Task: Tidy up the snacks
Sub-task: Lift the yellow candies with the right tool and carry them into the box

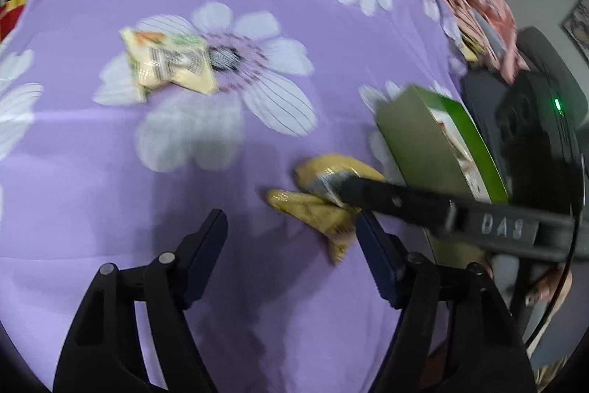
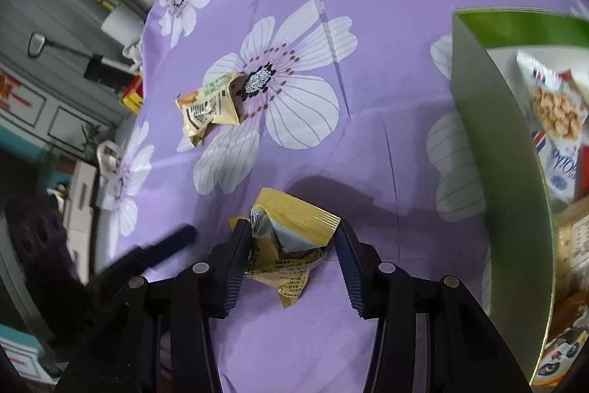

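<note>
A crumpled gold snack packet (image 2: 291,234) with silver lining and printed text lies on the purple flowered cloth (image 2: 368,135), pinched by the right gripper (image 2: 291,245). The left gripper (image 1: 291,245) is spread, holding nothing.

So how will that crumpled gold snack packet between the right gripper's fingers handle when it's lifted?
The gold packet looks creased and floppy, so it will probably sag and bend rather than hold its shape. It appears small and light. Its glossy film may be slippery, and the right gripper seems to bear on it at one side only, so it might twist.
</note>
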